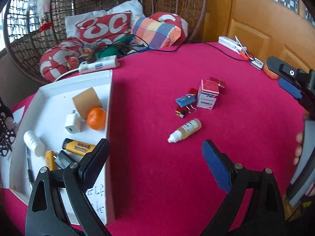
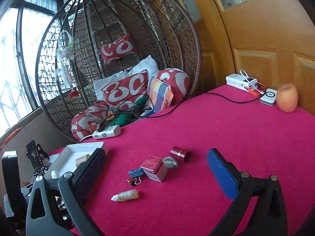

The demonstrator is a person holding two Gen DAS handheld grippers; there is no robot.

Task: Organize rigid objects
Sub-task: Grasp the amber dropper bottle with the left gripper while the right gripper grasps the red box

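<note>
Dropper bottle point(image 1: 186, 129) lies on its side mid-table among loose clutter, off the white tray's point(image 1: 59, 90) right wall. We hold both left gripper point(image 1: 155, 163) and right gripper point(image 2: 157, 169) wide and empty, presumably ready to collect it.

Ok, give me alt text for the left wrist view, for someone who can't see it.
The open left gripper hovers over a pink tablecloth, empty, with a small dropper bottle lying just ahead. Beyond it sit a blue binder clip and a small red-and-white box; at left, a white tray holds an orange, charger and lighter.
</note>
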